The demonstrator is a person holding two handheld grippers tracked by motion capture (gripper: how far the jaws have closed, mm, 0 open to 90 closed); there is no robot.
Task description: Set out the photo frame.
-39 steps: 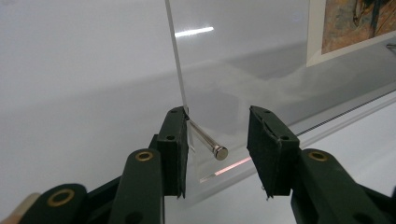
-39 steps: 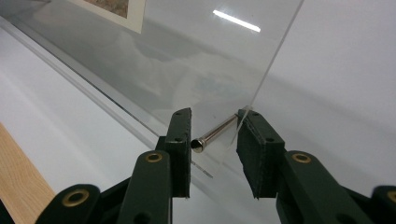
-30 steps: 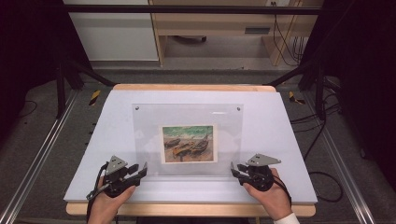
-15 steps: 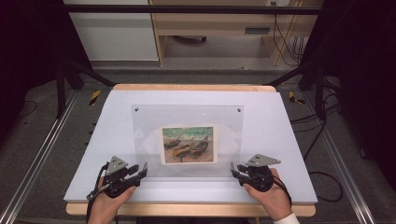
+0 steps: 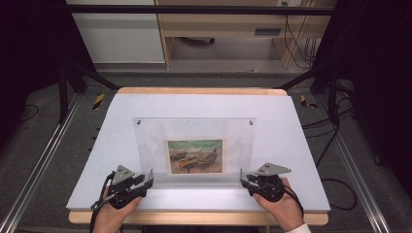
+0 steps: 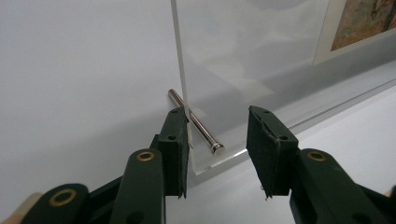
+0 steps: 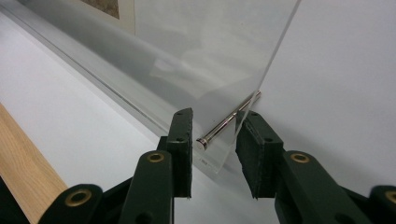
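Observation:
A clear acrylic picture frame (image 5: 194, 131) stands on the white board (image 5: 291, 145), with a print of boats (image 5: 195, 156) in its middle. My left gripper (image 5: 148, 177) sits at its lower left corner. In the left gripper view the jaws (image 6: 217, 135) straddle that corner and its steel pin (image 6: 196, 123); the left pad touches the sheet's edge and the right pad stands apart. My right gripper (image 5: 243, 176) sits at the lower right corner. There the jaws (image 7: 215, 135) bracket the other steel pin (image 7: 224, 125), with small gaps showing.
The board lies on a wooden table (image 5: 194, 91) whose front edge (image 7: 23, 158) is near the hands. Metal rails (image 5: 39, 160) run along both sides, with cables (image 5: 335, 189) on the floor at the right. Two small pins (image 5: 139, 122) mark the frame's top corners.

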